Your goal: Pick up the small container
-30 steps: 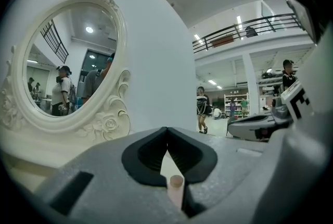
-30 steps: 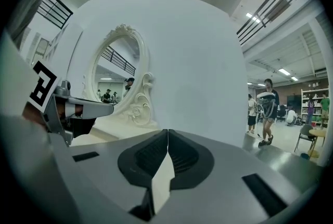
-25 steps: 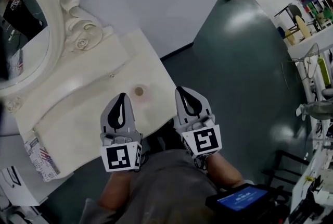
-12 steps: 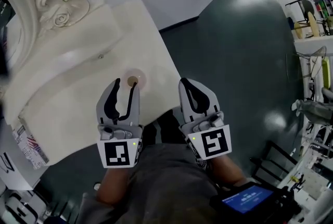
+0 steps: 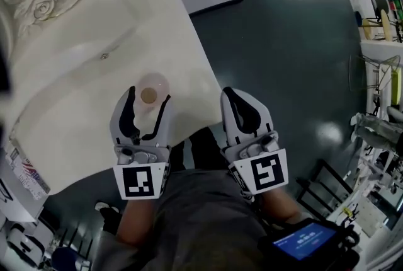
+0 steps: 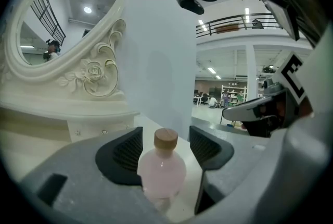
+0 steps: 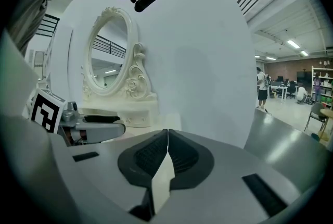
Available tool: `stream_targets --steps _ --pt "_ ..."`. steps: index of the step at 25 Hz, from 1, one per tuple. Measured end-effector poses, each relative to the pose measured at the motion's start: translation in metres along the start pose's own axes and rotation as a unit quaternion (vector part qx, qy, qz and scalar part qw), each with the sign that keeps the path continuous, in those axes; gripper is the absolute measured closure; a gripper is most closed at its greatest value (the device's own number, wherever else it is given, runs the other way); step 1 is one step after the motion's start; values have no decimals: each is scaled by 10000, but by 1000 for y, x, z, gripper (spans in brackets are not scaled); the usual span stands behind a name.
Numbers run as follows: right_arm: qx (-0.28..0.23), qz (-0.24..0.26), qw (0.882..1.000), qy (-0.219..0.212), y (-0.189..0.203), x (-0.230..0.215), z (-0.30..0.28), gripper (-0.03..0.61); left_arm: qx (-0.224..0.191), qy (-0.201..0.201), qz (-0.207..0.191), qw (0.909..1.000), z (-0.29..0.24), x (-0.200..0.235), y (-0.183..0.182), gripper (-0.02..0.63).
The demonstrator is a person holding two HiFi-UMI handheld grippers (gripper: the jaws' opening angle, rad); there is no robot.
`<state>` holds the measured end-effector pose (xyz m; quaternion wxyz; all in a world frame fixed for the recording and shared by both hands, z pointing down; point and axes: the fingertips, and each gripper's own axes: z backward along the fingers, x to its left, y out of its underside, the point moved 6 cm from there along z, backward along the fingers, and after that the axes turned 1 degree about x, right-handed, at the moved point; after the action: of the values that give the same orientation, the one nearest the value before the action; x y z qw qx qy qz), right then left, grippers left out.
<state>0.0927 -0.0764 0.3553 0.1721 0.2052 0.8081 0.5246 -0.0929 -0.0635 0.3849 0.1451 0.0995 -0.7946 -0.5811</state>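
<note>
The small container point(image 5: 149, 95) is a round pale pink bottle point(image 6: 161, 172) with a tan cap, standing upright on the white dressing table point(image 5: 75, 112). My left gripper point(image 5: 149, 98) reaches over the table's front edge. Its jaws are opening and stand on either side of the bottle. In the left gripper view the gripper point(image 6: 165, 146) has both dark pads a little away from the bottle's sides. My right gripper point(image 5: 232, 94) is shut and empty, just past the table's right edge over the dark floor; in its own view the right gripper point(image 7: 166, 134) shows pads pressed together.
An ornate white mirror point(image 6: 62, 25) stands at the back of the table, with a small drawer knob point(image 5: 104, 56) below it. A white wall panel point(image 6: 156, 51) rises behind. Dark floor point(image 5: 296, 62) lies to the right, with shelving point(image 5: 378, 24) beyond.
The left gripper has moved forward over the table and its jaws have gone from shut to wide apart around the bottle. The right gripper has stayed shut beside it.
</note>
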Motion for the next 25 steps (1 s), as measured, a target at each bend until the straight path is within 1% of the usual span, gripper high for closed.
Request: stream_targets --steps 12,15,17,25 --pt "295 -108 9994 -158 25 -3 -17 565 236 -136 189 9995 -13 8 29 324" --pt "343 -119 9992 -179 28 -2 -19 565 222 -176 203 9994 -14 9 31 324" --pt "364 -125 9991 -190 30 -2 -20 565 210 -199 204 9994 -14 11 32 336" --pt "386 -146 9990 -185 31 -4 -21 565 207 -208 189 9994 -14 10 33 336"
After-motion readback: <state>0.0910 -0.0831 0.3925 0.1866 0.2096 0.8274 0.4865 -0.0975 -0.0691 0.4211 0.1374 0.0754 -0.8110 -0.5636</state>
